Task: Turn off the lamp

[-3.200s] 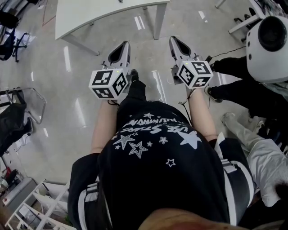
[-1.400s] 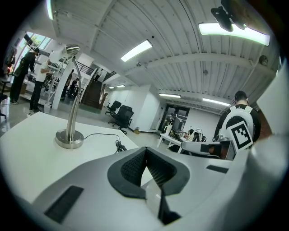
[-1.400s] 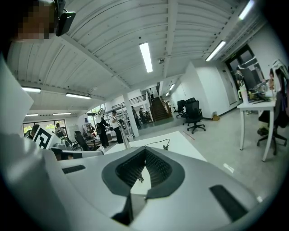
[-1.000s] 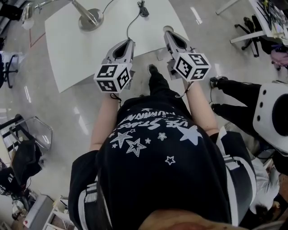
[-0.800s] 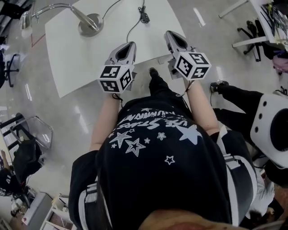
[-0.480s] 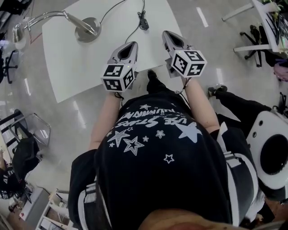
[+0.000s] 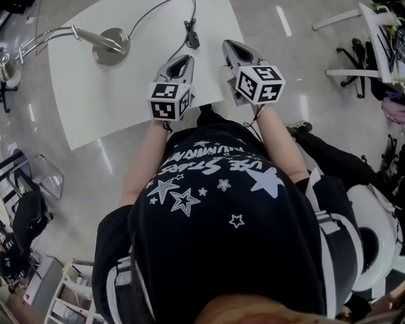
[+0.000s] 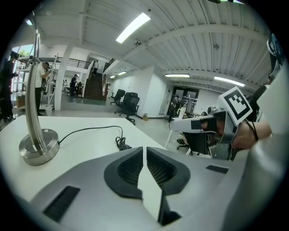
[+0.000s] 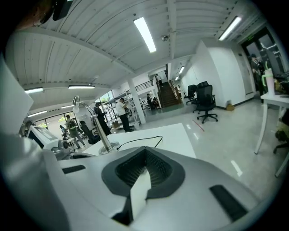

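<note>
A silver desk lamp stands on a white table (image 7: 126, 95); its round base (image 7: 109, 45) is at the far left and its bent arm reaches left to the head (image 7: 6, 63). A black cord runs from the base to an inline switch (image 7: 190, 35). My left gripper (image 7: 182, 58) is shut and empty over the table's near edge, just short of the switch. My right gripper (image 7: 226, 44) is shut and empty beside it, by the table's right edge. In the left gripper view the base (image 8: 39, 146), the switch (image 8: 123, 144) and the left gripper (image 8: 144, 148) show; in the right gripper view the lamp (image 9: 101, 135) and the right gripper (image 9: 145, 149).
A second person (image 7: 329, 158) in black stands close at my right, with a white rounded object (image 7: 373, 247) beside them. A metal-framed chair (image 7: 38, 183) is on the floor at my left, and another desk (image 7: 373, 19) with office chairs at the far right.
The table and lamp have come closer as the person stepped up. Both grippers moved forward over the table's near edge toward the cord and stayed shut.
</note>
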Demonstrator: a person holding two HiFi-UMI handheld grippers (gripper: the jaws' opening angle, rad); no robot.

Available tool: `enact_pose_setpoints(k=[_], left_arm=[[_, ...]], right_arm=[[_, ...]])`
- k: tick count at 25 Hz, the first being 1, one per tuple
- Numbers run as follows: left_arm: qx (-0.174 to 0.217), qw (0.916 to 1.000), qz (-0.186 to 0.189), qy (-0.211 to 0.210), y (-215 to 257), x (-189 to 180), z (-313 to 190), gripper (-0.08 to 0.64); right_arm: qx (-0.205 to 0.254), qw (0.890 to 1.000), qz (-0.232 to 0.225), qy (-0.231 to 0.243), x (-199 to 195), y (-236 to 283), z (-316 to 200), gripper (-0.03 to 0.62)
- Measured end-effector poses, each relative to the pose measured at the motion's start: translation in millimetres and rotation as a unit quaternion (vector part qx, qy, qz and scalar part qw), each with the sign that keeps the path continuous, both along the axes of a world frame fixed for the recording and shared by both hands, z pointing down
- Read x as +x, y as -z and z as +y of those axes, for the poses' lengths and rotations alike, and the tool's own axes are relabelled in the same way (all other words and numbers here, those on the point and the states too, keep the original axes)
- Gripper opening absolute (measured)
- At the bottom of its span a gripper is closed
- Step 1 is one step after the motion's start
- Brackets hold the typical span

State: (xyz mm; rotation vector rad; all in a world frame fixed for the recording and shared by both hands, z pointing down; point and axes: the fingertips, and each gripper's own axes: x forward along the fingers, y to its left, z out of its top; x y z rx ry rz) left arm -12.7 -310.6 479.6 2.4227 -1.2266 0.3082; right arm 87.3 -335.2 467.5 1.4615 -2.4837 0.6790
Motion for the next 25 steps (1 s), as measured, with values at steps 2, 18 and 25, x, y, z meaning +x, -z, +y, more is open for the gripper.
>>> enact_pose_setpoints(k=[2, 18, 25], left_arm=[[-0.008, 0.9999, -0.007, -0.002, -6.6, 7.2, -7.2, 0.012], [0.001, 0.9920, -0.110, 0.062, -54.1, 23.5, -52.0, 0.195], [-0.003, 0.9839, -0.157, 0.086, -77.9, 27.9, -69.7, 0.236]], right_arm=[[-0.001, 1.000, 0.003, 0.007, 1.5, -2.6, -6.9, 0.006], [-0.025, 0.998, 0.002, 0.054, 9.7, -27.4, -43.7, 0.006], [-0.029, 0.998, -0.005, 0.060, 13.9, -36.1, -56.4, 0.006]])
